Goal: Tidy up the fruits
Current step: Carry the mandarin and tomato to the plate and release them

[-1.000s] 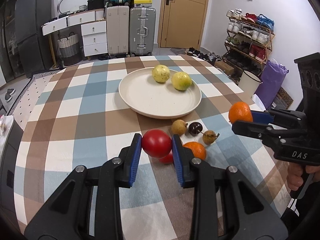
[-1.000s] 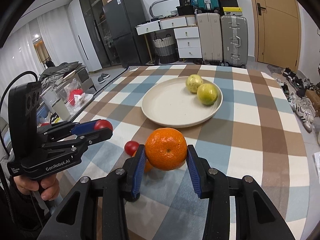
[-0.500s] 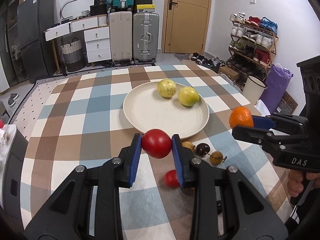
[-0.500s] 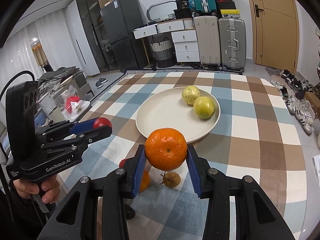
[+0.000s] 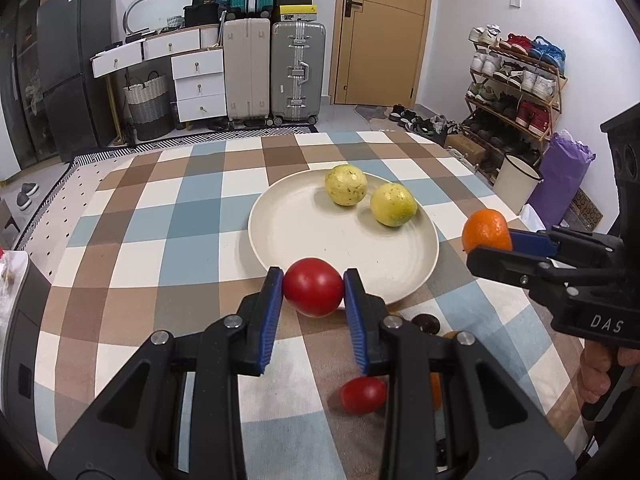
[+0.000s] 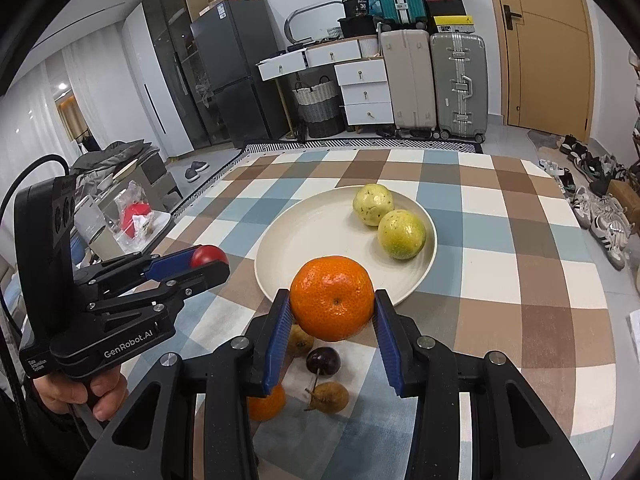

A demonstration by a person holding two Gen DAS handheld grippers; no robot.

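My left gripper [image 5: 313,288] is shut on a red tomato [image 5: 313,286] and holds it above the table, at the near rim of the cream plate [image 5: 304,236]. My right gripper [image 6: 332,308] is shut on an orange [image 6: 332,303], held above the table at the plate's [image 6: 304,240] near edge. Two yellow-green fruits [image 5: 346,185] [image 5: 393,205] lie on the plate's far side. On the table below lie a small red tomato [image 5: 363,395], another orange [image 6: 267,404], a dark cherry [image 6: 323,359] and two small brown fruits [image 6: 328,397] [image 6: 301,340].
The checked tablecloth [image 5: 160,232] covers the table. Suitcases [image 5: 298,72] and drawers [image 5: 198,84] stand beyond the far edge. A shoe rack [image 5: 516,80] and a white bin [image 5: 516,180] stand to the right. A cluttered side table [image 6: 120,216] is on the left.
Both grippers have risen with their fruits and moved toward the plate's near edge. The loose fruits on the table now lie below and behind the fingertips.
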